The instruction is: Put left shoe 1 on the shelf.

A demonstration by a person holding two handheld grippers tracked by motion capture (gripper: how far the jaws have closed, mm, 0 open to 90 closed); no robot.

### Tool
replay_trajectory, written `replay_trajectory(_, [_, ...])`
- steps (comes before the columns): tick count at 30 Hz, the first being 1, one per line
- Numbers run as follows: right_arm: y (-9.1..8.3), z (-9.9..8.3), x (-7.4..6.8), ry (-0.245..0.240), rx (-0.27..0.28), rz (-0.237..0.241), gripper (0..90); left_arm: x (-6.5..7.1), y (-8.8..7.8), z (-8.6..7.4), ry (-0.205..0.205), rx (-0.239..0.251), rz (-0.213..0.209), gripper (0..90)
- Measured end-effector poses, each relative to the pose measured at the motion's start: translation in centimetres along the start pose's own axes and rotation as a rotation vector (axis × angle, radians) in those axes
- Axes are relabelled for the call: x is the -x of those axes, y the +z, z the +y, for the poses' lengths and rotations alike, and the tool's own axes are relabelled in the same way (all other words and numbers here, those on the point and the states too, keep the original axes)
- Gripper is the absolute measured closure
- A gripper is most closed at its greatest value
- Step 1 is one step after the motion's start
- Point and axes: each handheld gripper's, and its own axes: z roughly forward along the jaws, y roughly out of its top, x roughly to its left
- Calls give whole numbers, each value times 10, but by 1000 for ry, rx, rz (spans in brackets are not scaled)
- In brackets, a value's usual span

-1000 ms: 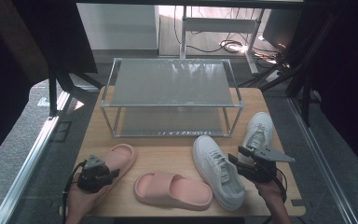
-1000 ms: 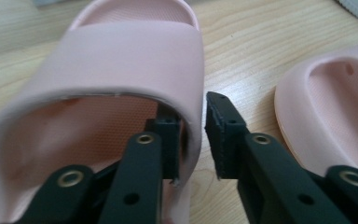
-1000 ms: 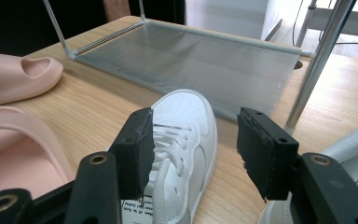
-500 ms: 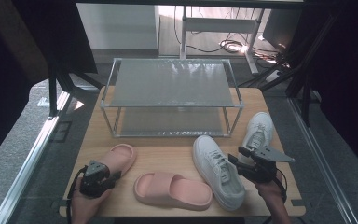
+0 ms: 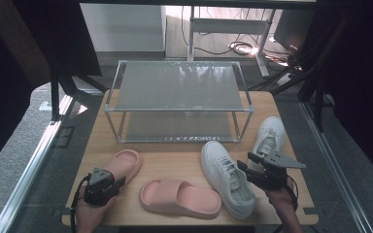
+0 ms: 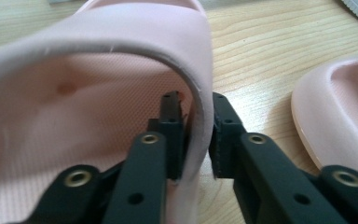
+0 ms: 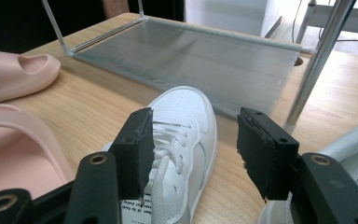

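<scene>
Pink foam slide sandal (image 6: 74,107) lies at the near left of the wooden tabletop (image 5: 175,165), its heel wall pinched between the left tool's (image 6: 196,130) jaws, which have just been closing. A second pink slide (image 5: 179,197) lies just right of it. The right tool (image 7: 191,149) hovers with jaws wide apart and nothing between them, above a white lace-up sneaker (image 7: 182,140). Another white sneaker (image 5: 269,138) lies farther right. Beyond stands a two-tier metal shoe rack (image 5: 177,87).

Matt pink foam slipper (image 6: 98,93) lies on a smooth pale wood table (image 6: 256,51).
</scene>
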Motion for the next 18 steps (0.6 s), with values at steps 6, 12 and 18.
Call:
replay_trajectory(6, [0, 1, 0, 1, 2, -4, 460, 3, -2, 12, 9, 5, -6, 813])
replay_trajectory(12, [1, 0, 0, 1, -1, -3, 461, 5, -2, 34, 19, 42, -14, 814])
replay_trajectory(18, [0, 0, 1, 3, 0, -4, 461, 10, 11, 56, 33, 55, -27, 814])
